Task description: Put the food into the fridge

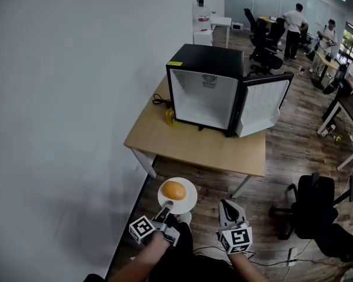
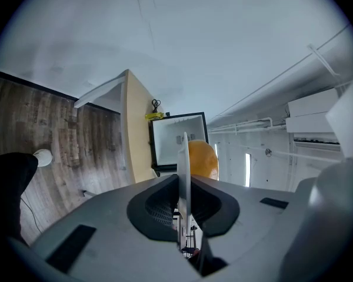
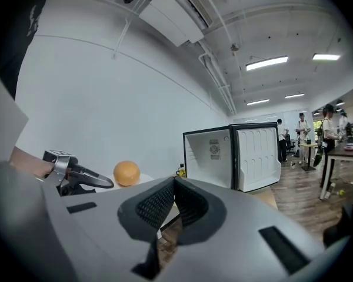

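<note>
A plain white wall (image 1: 65,98) is seen to the left of the left tongs (image 1: 166,208). Ahead of both tongs a light wooden table (image 1: 194,148) is set against that wall, on a dark wood-plank floor (image 1: 300,140). To the right of the right tongs (image 1: 226,203) a black office chair (image 1: 315,207) is placed. Far ahead, more chairs (image 1: 265,34), a desk (image 1: 319,59) and standing persons (image 1: 294,25) are seen beside a window (image 1: 352,40). Ceiling strip lights (image 3: 266,62) are lit.

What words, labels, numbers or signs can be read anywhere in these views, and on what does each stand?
No text is legible.
Emblem with print inside the fridge: too small and blurred to read.
Yellow bottle on the table: label unreadable.
Cubes on the left gripper and right gripper: square patterns only, no words.
</note>
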A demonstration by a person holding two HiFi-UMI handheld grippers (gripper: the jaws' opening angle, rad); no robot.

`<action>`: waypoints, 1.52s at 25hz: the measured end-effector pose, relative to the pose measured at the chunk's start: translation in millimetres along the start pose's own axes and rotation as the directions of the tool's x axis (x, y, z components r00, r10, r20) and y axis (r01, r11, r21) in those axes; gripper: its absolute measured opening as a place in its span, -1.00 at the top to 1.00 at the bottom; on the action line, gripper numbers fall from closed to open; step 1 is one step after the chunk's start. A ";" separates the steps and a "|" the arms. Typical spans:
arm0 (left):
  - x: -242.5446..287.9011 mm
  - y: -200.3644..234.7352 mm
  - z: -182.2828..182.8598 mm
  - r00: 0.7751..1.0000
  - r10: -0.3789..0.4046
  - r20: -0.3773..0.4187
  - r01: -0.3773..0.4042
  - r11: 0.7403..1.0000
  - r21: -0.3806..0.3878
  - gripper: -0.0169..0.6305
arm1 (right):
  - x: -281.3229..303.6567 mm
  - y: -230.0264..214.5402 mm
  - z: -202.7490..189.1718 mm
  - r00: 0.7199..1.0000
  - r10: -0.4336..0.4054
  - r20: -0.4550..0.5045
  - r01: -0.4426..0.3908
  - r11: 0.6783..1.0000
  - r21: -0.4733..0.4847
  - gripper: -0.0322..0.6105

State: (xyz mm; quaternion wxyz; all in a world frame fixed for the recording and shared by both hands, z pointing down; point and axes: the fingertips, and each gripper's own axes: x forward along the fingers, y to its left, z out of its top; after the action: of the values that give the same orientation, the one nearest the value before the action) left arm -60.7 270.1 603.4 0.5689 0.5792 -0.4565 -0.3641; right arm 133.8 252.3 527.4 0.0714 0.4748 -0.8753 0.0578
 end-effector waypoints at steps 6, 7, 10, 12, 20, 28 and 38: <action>59.6 7.6 24.8 0.999 -0.017 -0.050 0.018 1.000 0.016 0.86 | 58.1 -27.6 6.4 0.999 -0.031 -0.018 0.031 0.999 -0.008 0.71; 71.4 5.6 30.4 0.998 -0.029 -0.057 0.030 0.999 0.018 0.86 | 69.8 -31.6 9.3 0.999 -0.032 -0.022 0.032 0.999 -0.009 0.71; 106.0 0.9 49.9 0.996 -0.046 -0.077 0.048 0.999 0.023 0.86 | 105.8 -41.5 15.4 0.999 -0.037 -0.031 0.037 0.999 -0.008 0.71; 128.4 -1.3 61.8 0.994 -0.055 -0.092 0.057 0.998 0.022 0.86 | 129.1 -49.8 17.8 0.998 -0.046 -0.033 0.046 0.999 -0.001 0.71; 217.1 -11.6 102.3 0.977 -0.108 -0.184 0.115 0.993 0.027 0.86 | 207.4 -84.0 30.3 0.992 -0.112 -0.051 0.113 0.993 0.014 0.71; 281.7 1.2 129.9 0.960 -0.055 -0.274 0.073 0.996 0.056 0.86 | 254.2 -110.5 51.7 0.978 -0.204 -0.035 0.205 0.979 0.019 0.71; 346.3 25.3 144.8 0.961 -0.066 -0.270 0.080 0.996 0.041 0.86 | 291.2 -132.6 54.4 0.977 -0.205 -0.051 0.208 0.977 0.044 0.71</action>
State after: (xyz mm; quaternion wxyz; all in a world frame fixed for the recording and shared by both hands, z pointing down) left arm -89.7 -102.2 649.6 0.5965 0.6541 -0.3627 -0.2911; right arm 84.4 -68.4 530.7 0.0853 0.5634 -0.8176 0.0826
